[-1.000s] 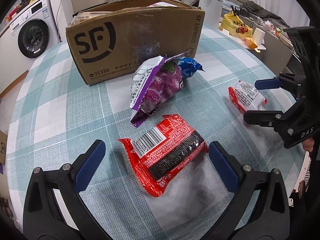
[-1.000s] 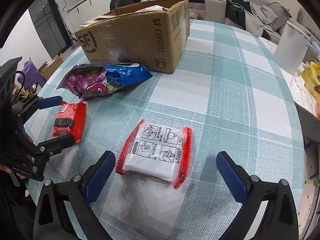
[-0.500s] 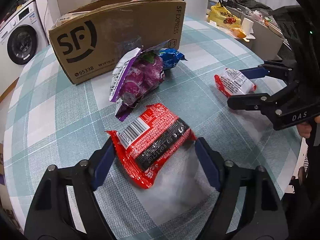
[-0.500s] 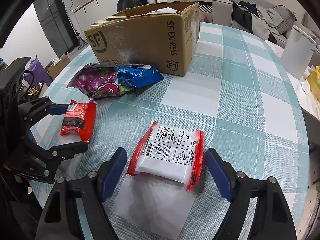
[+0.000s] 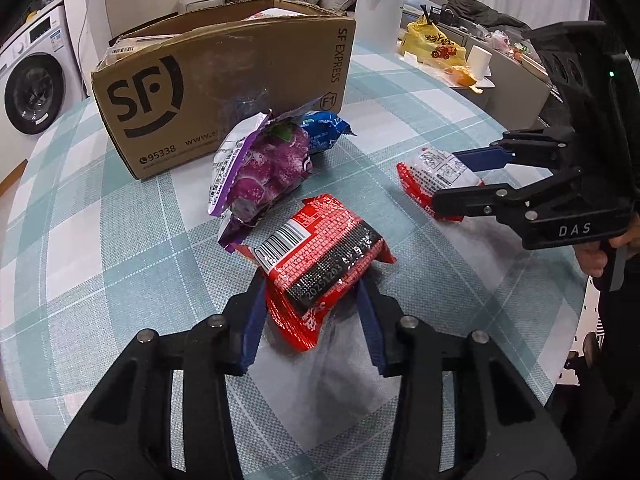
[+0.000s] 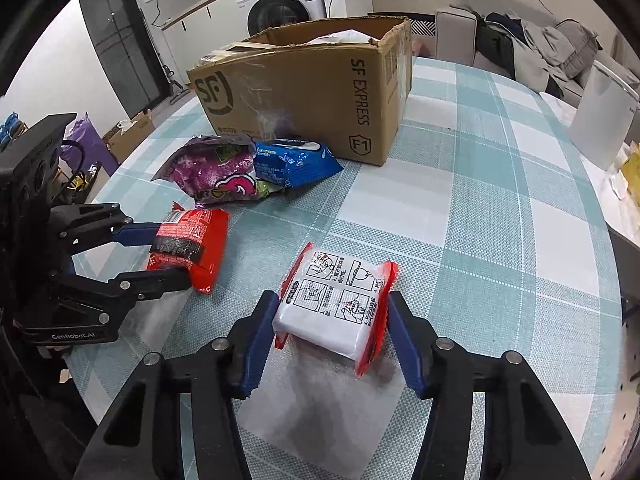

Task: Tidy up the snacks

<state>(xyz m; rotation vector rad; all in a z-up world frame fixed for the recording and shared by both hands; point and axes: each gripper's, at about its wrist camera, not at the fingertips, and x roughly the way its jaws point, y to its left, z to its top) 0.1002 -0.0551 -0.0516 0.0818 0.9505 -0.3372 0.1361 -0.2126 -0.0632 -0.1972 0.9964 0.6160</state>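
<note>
My left gripper (image 5: 310,292) is shut on a red snack packet with a black band (image 5: 320,256), which bulges between the blue pads on the table. My right gripper (image 6: 332,316) is shut on a white packet with red ends (image 6: 340,300), also on the table. Each gripper shows in the other view: the right gripper (image 5: 456,178) and the left gripper (image 6: 168,252). A purple snack bag (image 5: 264,168) and a blue packet (image 5: 324,132) lie against an open brown SF Express box (image 5: 224,80).
The round table has a teal checked cloth (image 6: 480,208). A white canister (image 6: 604,120) stands at its far right edge. A yellow bag (image 5: 436,46) sits on a counter beyond the table. A washing machine (image 6: 284,4) stands behind the box.
Both grippers went from wide open around their packets to closed on them. The red packet now bulges upward between the left pads.
</note>
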